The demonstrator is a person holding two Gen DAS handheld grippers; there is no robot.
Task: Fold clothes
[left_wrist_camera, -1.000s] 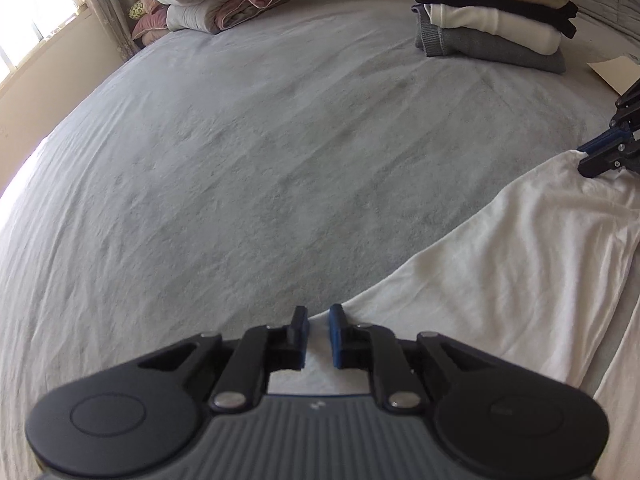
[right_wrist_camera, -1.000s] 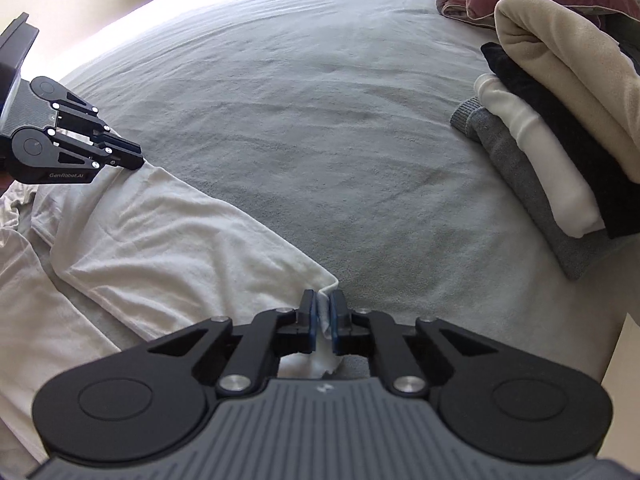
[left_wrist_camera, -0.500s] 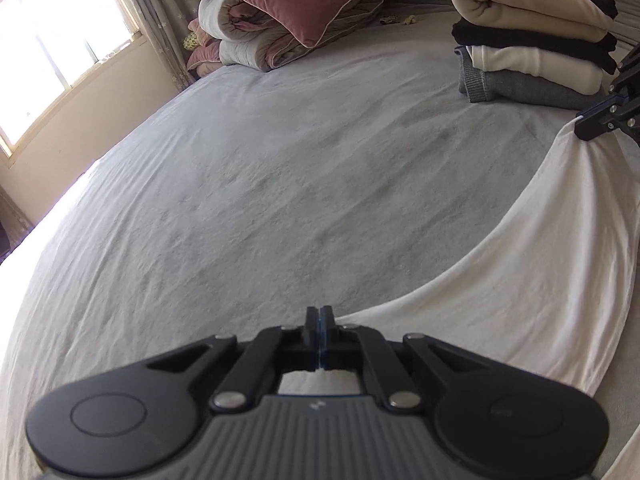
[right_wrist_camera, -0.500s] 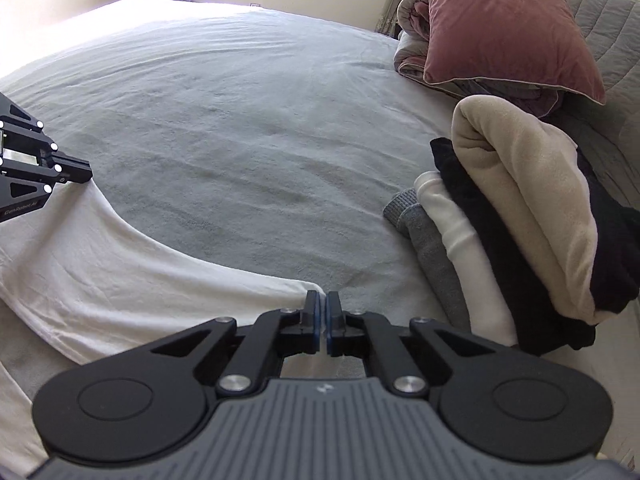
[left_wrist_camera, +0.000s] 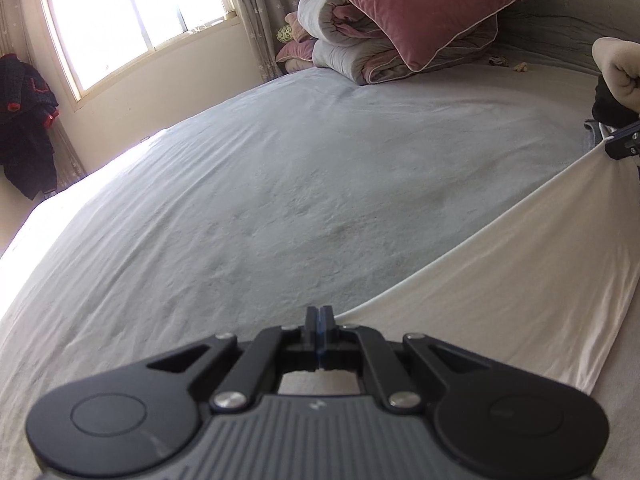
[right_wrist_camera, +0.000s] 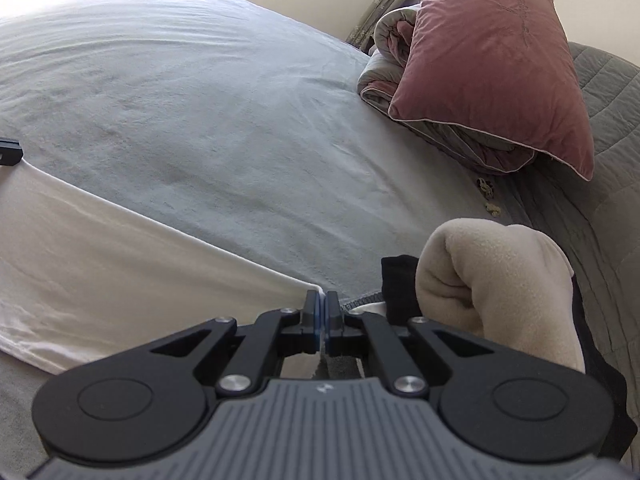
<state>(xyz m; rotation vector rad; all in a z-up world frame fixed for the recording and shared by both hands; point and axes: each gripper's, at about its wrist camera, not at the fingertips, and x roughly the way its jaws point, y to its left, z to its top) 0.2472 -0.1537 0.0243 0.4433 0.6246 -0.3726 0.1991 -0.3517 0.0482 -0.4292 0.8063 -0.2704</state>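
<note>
Your left gripper (left_wrist_camera: 319,316) is closed, its 2 jaws pinching the near corner of the thin white cotton garment (left_wrist_camera: 500,296). Your right gripper (right_wrist_camera: 321,300) is likewise closed on the opposite corner of the same garment (right_wrist_camera: 104,248).

1. Garment position: the white cloth hangs stretched between your 2 grippers, its upper hem drawn into a taut line from one pinch point to the other. In the left wrist view the cloth fills the lower right, with the right gripper's dark tip (left_wrist_camera: 624,145) at the far end of the hem. In the right wrist view it fills the lower left, with the left gripper's tip (right_wrist_camera: 10,152) at the frame edge. The cloth's lower part drapes down toward the bed.

2. Just beside the right gripper stands the stack of folded clothes (right_wrist_camera: 492,280): a cream fleece on top, black, white and grey layers beneath.

3. Under and beyond the garment lies the pale grey bed cover (left_wrist_camera: 260,200), lightly wrinkled.

4. At the far end of the bed a dusty pink velvet pillow (right_wrist_camera: 496,64) leans on a rolled grey and pink quilt (left_wrist_camera: 352,52).

5. Farthest back: a bright window (left_wrist_camera: 136,16) and dark clothing (left_wrist_camera: 24,120) hanging at the left wall
</note>
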